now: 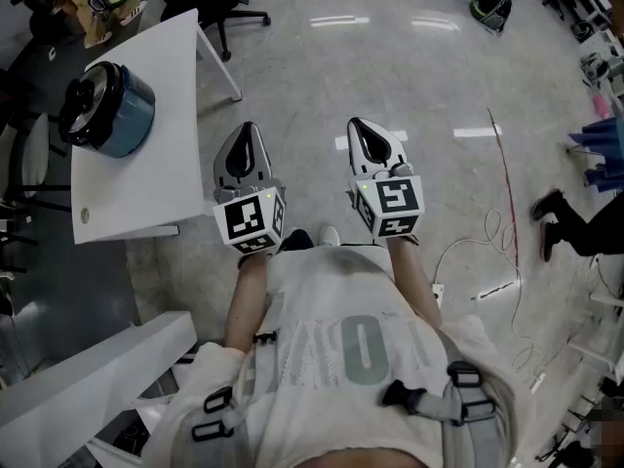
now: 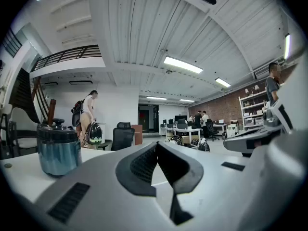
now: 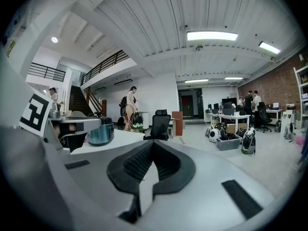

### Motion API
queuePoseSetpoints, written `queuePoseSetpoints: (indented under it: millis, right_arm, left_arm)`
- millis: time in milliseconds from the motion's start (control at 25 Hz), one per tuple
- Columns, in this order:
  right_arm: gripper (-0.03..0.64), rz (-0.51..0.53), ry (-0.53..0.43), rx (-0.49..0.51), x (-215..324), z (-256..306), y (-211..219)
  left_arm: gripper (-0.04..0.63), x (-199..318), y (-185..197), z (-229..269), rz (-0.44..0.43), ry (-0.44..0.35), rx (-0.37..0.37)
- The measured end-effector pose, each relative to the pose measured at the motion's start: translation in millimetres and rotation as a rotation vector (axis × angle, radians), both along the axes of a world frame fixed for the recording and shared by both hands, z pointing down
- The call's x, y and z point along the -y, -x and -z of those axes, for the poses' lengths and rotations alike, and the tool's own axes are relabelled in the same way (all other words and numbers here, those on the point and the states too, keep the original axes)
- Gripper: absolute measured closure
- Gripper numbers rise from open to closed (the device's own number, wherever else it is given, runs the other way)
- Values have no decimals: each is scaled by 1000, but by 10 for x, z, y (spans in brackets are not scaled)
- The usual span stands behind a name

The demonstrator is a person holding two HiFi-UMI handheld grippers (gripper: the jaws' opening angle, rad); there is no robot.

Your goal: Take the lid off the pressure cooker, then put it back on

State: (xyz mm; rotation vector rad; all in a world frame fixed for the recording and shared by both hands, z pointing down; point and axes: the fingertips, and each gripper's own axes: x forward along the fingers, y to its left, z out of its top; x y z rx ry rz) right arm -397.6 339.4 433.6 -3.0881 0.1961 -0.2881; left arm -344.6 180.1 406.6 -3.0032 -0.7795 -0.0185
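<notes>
Pressure cooker (image 1: 107,110) lidded, on table (image 1: 146,188); contents hidden

The pressure cooker (image 1: 105,108) stands on the table (image 1: 146,188), at ten o'clock from the left gripper (image 1: 246,130); the right gripper (image 1: 357,125) is at its three o'clock.

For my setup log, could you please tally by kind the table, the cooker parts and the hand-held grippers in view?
White table: 1
Blue pressure cooker pot: 1
Black lid, on the pot: 1
Hand-held grippers: 2, the left hand-held gripper and the right hand-held gripper, both shut
Total: 5
</notes>
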Motion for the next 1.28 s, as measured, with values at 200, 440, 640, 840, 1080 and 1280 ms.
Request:
queuePoseSetpoints:
  millis: [200, 440, 640, 840, 1080, 1280]
  right_arm:
    - [617, -7, -7, -3, -112, 27, -39]
    - [617, 23, -123, 2, -185, -26, -123]
    - [617, 45, -139, 12, -215, -93, -224]
    - [617, 29, -141, 28, -350, -153, -406]
    - [617, 2, -123, 34, -568, -223, -885]
    - [617, 15, -120, 24, -694, -172, -1517]
  left_arm:
    - [578, -127, -56, 30, -15, 9, 0]
    - [578, -234, -143, 21, -35, 35, 12]
    - [578, -244, -312, 19, -23, 45, 17]
    - [578, -346, -557, 10, -30, 44, 15]
    - [578, -601, -1139, -50, -62, 48, 4]
    - [578, -766, -1797, -2, -70, 42, -11]
